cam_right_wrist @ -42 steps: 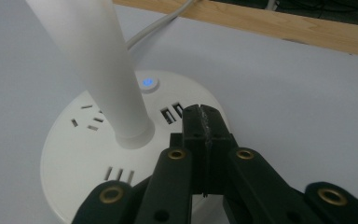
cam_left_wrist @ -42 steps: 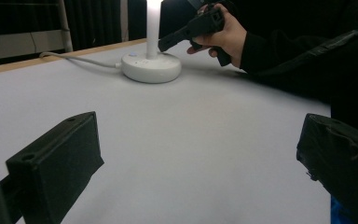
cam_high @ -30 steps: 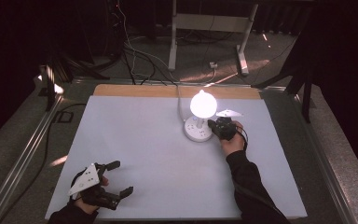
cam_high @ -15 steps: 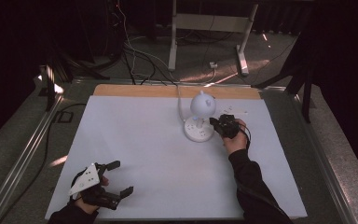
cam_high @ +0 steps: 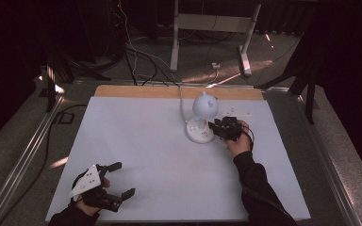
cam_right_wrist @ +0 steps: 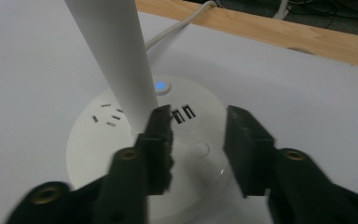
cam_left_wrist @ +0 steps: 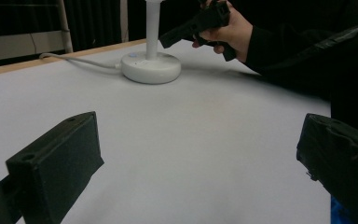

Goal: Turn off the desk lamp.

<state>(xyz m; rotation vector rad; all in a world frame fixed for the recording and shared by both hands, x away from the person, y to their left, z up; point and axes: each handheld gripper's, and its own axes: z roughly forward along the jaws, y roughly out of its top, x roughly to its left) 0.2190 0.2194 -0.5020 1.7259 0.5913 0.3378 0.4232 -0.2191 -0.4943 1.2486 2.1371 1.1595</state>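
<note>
A white desk lamp stands at the back middle of the white table, its round head dark and its flat round base carrying sockets and a small blue light. My right gripper is at the base's right side. Its jaws stand open just above the base, right of the stem, with a round button below the gap. My left gripper rests open near the front left edge with nothing between its jaws. From there the lamp base and the right gripper show far ahead.
The lamp's white cord runs from the base over the wooden strip at the table's back edge. Metal rails flank the table. A stand's legs and cables lie on the floor behind.
The lamp head was glowing one second ago and is dark now. The right gripper has stayed at the base, shifting slightly. The left gripper has not moved.
</note>
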